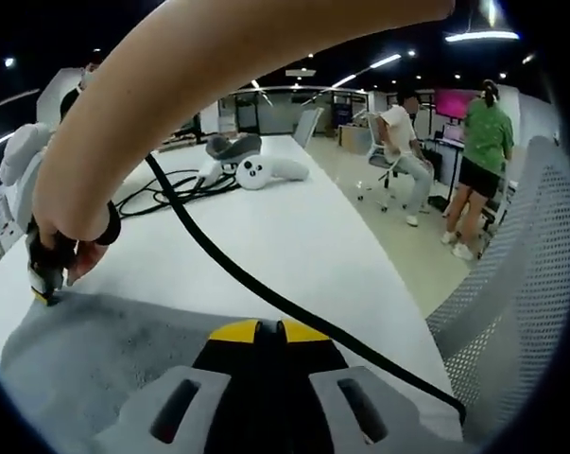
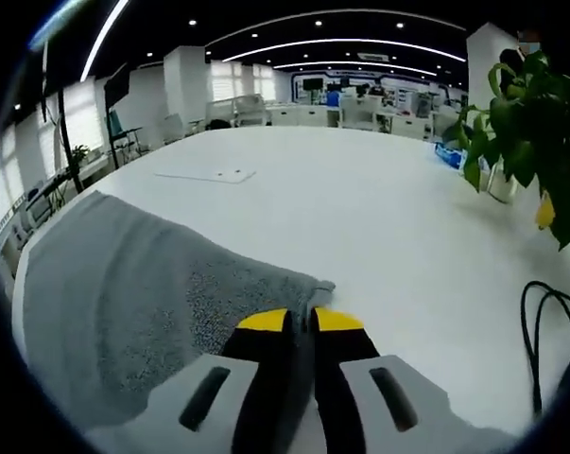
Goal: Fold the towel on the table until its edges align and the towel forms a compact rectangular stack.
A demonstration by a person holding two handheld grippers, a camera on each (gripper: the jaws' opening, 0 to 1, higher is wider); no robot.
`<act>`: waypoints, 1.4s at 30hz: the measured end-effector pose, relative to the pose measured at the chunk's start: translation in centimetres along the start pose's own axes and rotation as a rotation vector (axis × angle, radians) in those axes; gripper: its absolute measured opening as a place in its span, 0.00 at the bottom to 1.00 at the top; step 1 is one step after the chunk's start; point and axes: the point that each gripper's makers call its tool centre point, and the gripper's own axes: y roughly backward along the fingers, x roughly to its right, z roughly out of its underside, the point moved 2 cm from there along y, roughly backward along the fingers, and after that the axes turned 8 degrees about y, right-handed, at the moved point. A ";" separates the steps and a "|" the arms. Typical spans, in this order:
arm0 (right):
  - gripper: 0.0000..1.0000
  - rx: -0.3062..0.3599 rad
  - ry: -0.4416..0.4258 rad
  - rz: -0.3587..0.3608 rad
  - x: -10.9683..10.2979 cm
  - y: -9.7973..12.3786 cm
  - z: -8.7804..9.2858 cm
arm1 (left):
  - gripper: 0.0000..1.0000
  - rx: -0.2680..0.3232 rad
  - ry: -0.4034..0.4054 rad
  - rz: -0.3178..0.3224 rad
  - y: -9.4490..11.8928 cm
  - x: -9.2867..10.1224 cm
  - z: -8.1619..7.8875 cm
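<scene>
The left tongs point(image 1: 268, 328) are clenched, their 2 yellow tips pressed together over the near edge of the 1 grey towel point(image 1: 105, 350), which lies flat on the white table point(image 1: 294, 236). Whether cloth is pinched between those tips I cannot tell. Across the towel, the right tongs point(image 1: 44, 288) come in under a bare forearm point(image 1: 247, 66) and a hand point(image 1: 72, 222), their tip touching down at the towel's far corner.

From the right gripper view, the right tongs point(image 2: 299, 320) are nearly closed, a thin dark slit between the 2 yellow tips, sitting right at a corner of the towel point(image 2: 124, 293); the corner appears to run in between them, so they seem to be nipping it.

1 black cable point(image 1: 218, 260) trails across the table from the hand toward the near edge, with a tangle of further cables point(image 1: 166, 189) farther back beside 1 white headset point(image 1: 256, 170). 1 grey mesh chair point(image 1: 516, 303) stands just off the table. 2 people point(image 1: 483, 161) are in the room beyond, 1 seated and 1 standing. On the other side, 1 potted plant point(image 2: 530, 123) and 1 flat white sheet point(image 2: 204, 175) rest on the table.
</scene>
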 end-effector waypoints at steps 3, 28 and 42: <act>0.01 0.010 -0.048 -0.010 0.1 -0.1 0.1 | 0.07 0.009 -0.022 0.010 0.0 0.0 -0.1; 0.01 0.111 -0.130 -0.071 0.0 2.8 -4.5 | 0.03 0.038 0.084 0.020 1.8 -0.1 -2.2; 0.01 0.220 -0.173 -0.124 -1.1 4.8 -8.8 | 0.03 0.107 0.087 -0.026 4.8 -0.3 -4.8</act>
